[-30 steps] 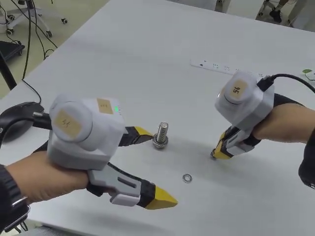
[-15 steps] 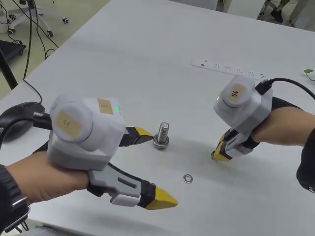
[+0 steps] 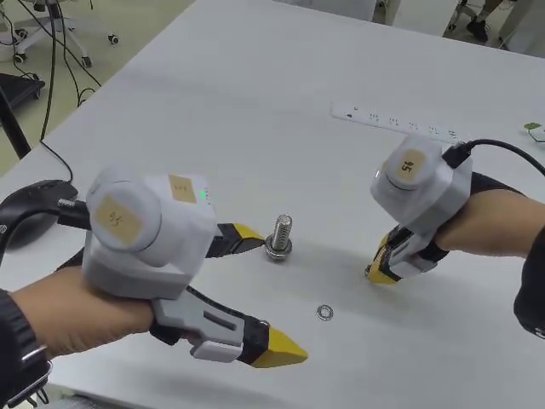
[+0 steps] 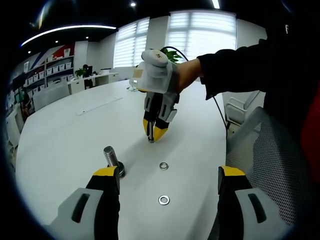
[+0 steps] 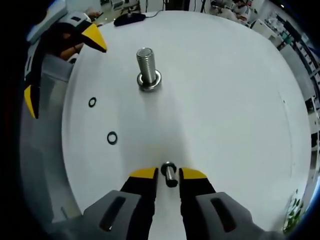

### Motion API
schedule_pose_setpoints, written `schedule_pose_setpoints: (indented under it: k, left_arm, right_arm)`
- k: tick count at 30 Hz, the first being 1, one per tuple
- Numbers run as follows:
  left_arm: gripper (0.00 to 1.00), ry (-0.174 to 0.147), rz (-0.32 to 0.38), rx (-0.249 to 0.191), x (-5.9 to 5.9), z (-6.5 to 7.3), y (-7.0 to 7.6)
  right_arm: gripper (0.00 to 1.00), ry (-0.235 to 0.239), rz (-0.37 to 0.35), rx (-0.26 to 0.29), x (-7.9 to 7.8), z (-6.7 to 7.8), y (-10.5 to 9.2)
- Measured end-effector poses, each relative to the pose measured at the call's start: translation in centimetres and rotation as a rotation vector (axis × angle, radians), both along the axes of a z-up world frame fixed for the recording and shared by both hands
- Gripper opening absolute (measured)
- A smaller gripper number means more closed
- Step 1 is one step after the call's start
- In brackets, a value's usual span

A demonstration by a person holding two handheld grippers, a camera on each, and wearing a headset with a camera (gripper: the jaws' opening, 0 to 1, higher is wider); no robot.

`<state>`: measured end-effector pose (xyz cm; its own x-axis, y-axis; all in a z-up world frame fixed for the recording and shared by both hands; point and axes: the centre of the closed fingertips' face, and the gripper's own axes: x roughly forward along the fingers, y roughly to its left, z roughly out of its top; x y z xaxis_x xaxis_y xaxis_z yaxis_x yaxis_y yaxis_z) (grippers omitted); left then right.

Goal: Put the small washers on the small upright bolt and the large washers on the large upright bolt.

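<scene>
Large bolt (image 3: pixel 281 234) stands upright on the tabletop (image 3: pixel 255 102), threaded end pointing up.
Beside it, the left tongs (image 3: pixel 281 291) gape wide. Well apart from it, the right tongs (image 3: pixel 381 271) straddle the small bolt (image 5: pixel 169 175), grip unclear. A loose washer (image 3: pixel 324 313) lies near it.

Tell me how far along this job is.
Done: the large bolt carries a washer at its base. In hand: the right hand-held gripper is shut on the small bolt. Remaining: two small washers lie loose on the table; the left hand-held gripper is open.
</scene>
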<state>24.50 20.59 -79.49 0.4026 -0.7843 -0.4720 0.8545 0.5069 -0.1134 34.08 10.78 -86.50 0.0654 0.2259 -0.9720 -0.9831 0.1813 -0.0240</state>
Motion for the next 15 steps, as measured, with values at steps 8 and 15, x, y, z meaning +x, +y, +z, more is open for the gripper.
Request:
schedule_pose_setpoints:
  k: [8,15]
  left_arm:
    - [0.8,0.001,-0.003,0.002,-0.1,-0.1,-0.1]
    - [0.8,0.0,-0.004,0.003,-0.2,-0.1,-0.2]
  right_arm:
    - [0.24,-0.01,-0.02,0.011,0.2,0.1,-0.5]
    - [0.26,-0.018,-0.037,0.016,0.2,0.5,-1.3]
